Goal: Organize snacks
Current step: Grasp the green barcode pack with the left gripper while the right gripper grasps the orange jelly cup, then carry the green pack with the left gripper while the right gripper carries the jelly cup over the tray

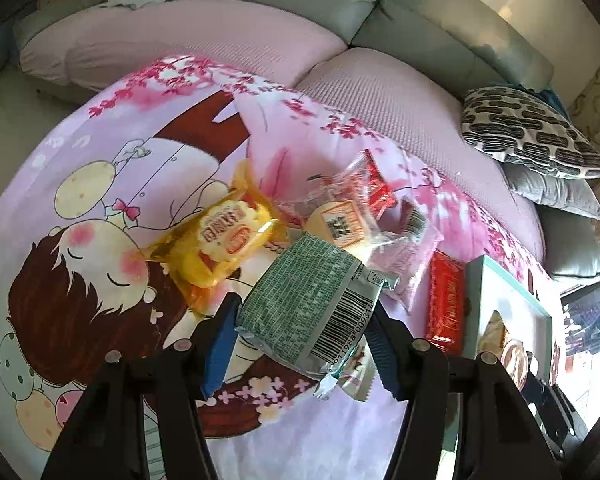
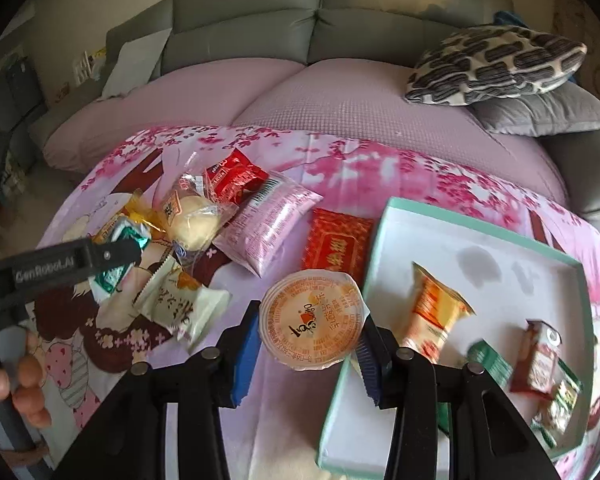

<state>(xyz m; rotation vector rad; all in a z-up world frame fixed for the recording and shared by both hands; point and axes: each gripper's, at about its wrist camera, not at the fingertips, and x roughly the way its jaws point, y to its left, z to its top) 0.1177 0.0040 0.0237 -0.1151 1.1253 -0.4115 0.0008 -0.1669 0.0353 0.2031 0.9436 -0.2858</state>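
My left gripper [image 1: 300, 320] is shut on a green and silver snack packet [image 1: 308, 296] with a barcode, lifted above the cartoon blanket. In the right wrist view one of its fingers [image 2: 112, 254] shows at the left with the green packet [image 2: 126, 240] in it. My right gripper [image 2: 310, 340] is shut on a round jelly cup [image 2: 314, 320] with an orange printed lid, just left of a teal-rimmed white tray [image 2: 480, 236]. The tray holds an orange-yellow packet [image 2: 432, 316], a red-brown packet [image 2: 538, 356] and small green packets [image 2: 492, 360].
Loose snacks lie on the blanket [image 1: 80, 184]: a yellow packet [image 1: 220, 240], a wrapped bun [image 2: 192, 220], a red packet [image 2: 236, 176], a pink packet [image 2: 268, 224], a flat red packet [image 2: 336, 248] and a white packet [image 2: 184, 304]. A sofa [image 2: 240, 32] with cushions [image 2: 496, 64] stands behind. A hand [image 2: 24, 380] shows at the left.
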